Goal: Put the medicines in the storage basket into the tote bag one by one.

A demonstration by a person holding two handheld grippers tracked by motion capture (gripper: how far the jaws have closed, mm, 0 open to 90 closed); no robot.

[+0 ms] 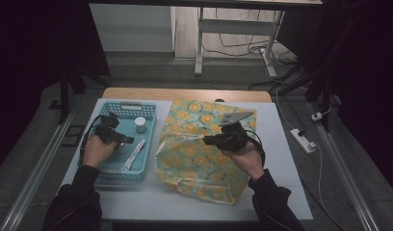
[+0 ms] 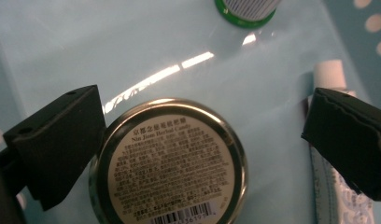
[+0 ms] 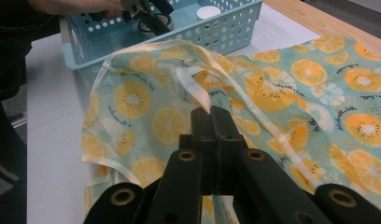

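Note:
A round metal tin [image 2: 170, 163] lies label side up on the floor of a light blue basket [image 1: 128, 104]. My left gripper [image 2: 202, 105] hangs over the tin, open, one jaw on each side; the left jaw stands right against the tin's rim, the right one well clear. In the high view the left gripper [image 1: 126, 140] reaches into the basket. A cloth bag [image 1: 194, 159] printed with orange slices lies beside the basket. My right gripper [image 3: 212, 112] is shut on the bag's cream strap [image 3: 198, 88] and holds that edge up off the table [image 1: 207, 140].
In the basket also stand a white-capped jar [image 1: 140, 124] and a tube [image 1: 134, 155] next to the tin. The basket wall [image 3: 216, 32] rises close behind the bag. A power strip [image 1: 303, 139] and cables lie on the floor at the right.

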